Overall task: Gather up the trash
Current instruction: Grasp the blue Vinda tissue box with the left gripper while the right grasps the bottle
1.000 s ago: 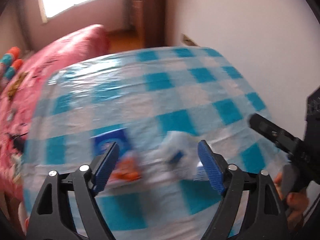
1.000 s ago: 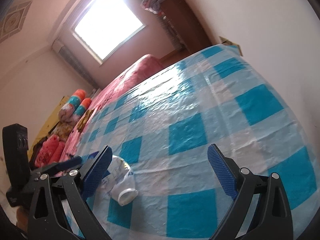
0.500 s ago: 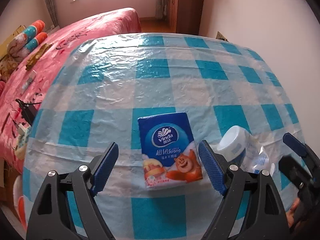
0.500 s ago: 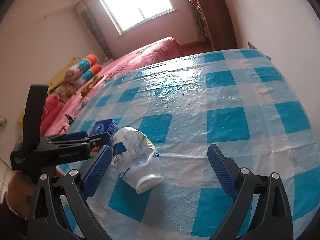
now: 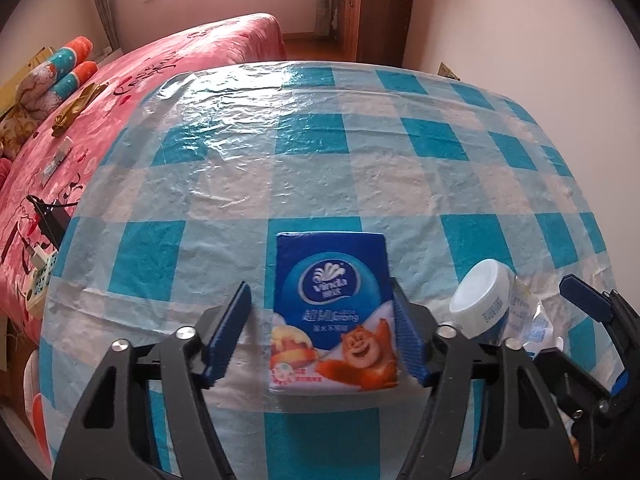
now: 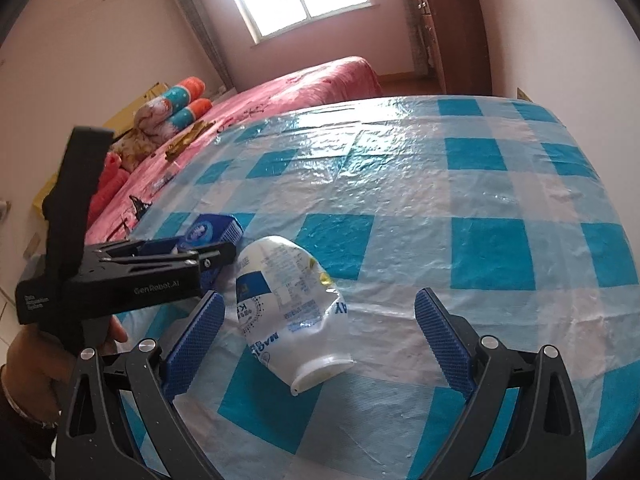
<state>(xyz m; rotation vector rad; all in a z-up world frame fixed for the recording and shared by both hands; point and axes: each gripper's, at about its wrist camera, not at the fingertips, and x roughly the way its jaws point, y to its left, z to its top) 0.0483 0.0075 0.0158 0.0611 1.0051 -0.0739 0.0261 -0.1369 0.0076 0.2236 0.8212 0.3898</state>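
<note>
I have the left gripper (image 5: 322, 336) lowered over the tissue pack (image 5: 332, 316), which lies flat on the checked tablecloth (image 5: 320, 168). Its jaws are closing, with the pack between them. The right pad looks to be at the pack's edge, while the left pad is not yet touching, so I do not count it as held.

Just to the right of the tissue pack lies the crushed bottle (image 6: 290, 304), on its side with its white cap (image 5: 478, 304) toward the left gripper. My right gripper (image 6: 316, 344) hovers over it with jaws wide and nothing pressed.

I see some risks. The pack is soft and flat, so the pads may squeeze only its wrapper and it could slip out when I lift. One pad arriving first could also push the pack sideways toward the bottle. The cloth is thin and wrinkled plastic, and a low pad may catch it and drag it. The two grippers are very near each other beside the pack, so they may collide.
</note>
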